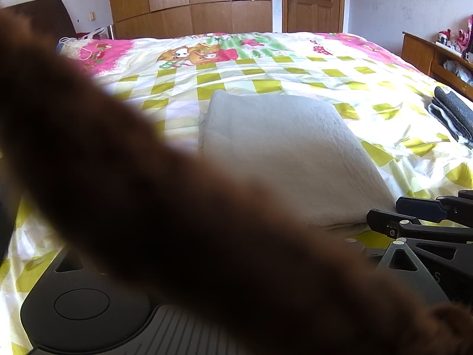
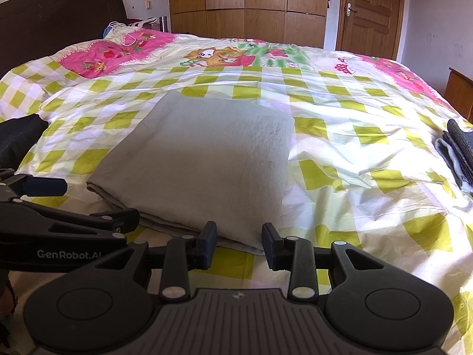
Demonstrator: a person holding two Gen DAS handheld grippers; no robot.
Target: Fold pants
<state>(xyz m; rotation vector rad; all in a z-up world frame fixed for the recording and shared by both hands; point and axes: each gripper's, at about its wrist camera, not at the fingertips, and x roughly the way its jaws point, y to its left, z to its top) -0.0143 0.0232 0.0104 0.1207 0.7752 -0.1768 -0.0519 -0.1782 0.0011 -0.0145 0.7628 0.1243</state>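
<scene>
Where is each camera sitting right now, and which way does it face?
Left wrist: on the left hand-held gripper, low over the bed, facing the wardrobe; a brown blur hides its own fingers; the right hand-held gripper enters at right.
Right wrist: on the right hand-held gripper, jaws open at the near edge of the folded pants; the left hand-held gripper enters at left.
Shared: pants, bed, wardrobe, door, dark clothes.

White lettering "GenRobot.AI" stands on the black arm of the left tongs (image 2: 88,204), its last letter partly hidden.
</scene>
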